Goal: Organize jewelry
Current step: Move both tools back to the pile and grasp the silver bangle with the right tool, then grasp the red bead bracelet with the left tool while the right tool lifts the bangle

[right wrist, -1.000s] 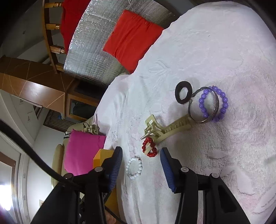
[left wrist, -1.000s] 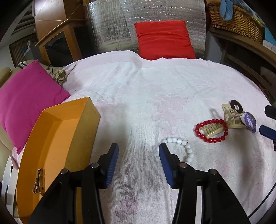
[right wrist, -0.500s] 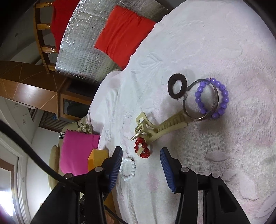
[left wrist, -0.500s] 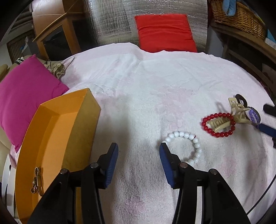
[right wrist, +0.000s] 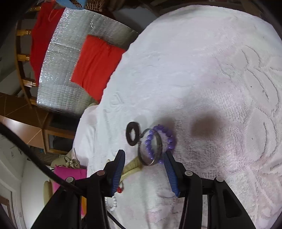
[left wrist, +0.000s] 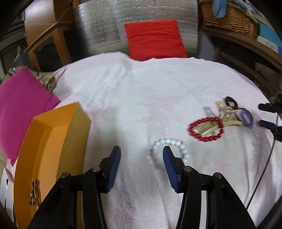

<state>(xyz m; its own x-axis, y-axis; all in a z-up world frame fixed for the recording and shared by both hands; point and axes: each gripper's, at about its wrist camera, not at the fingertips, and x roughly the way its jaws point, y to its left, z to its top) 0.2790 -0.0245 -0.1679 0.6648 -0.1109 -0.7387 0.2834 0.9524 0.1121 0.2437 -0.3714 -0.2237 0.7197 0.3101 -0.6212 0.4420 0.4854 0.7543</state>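
My left gripper [left wrist: 141, 158] hangs open over the pink towel with nothing between its fingers. A white bead bracelet [left wrist: 183, 149] lies just ahead, partly hidden behind the right finger. Further right, a red bead bracelet [left wrist: 206, 129] loops over a beige hair claw [left wrist: 227, 116], beside a purple bead bracelet [left wrist: 246, 118] and a black ring [left wrist: 230, 102]. My right gripper [right wrist: 144, 158] is open, its fingertips on either side of a metal bangle [right wrist: 149, 149] and the purple bead bracelet [right wrist: 167, 135]. The black ring [right wrist: 133, 133] lies just beyond them.
An open orange box [left wrist: 52, 141] with a gold piece [left wrist: 34, 193] inside stands at the towel's left edge. A magenta cushion [left wrist: 21, 105] lies behind it and a red cushion [left wrist: 155, 38] at the far side. A wicker basket [left wrist: 229, 15] sits back right.
My right gripper has rolled and come forward and down, so the bangle and purple bracelet now sit at its fingertips. The left gripper has barely shifted. Both openings look unchanged.
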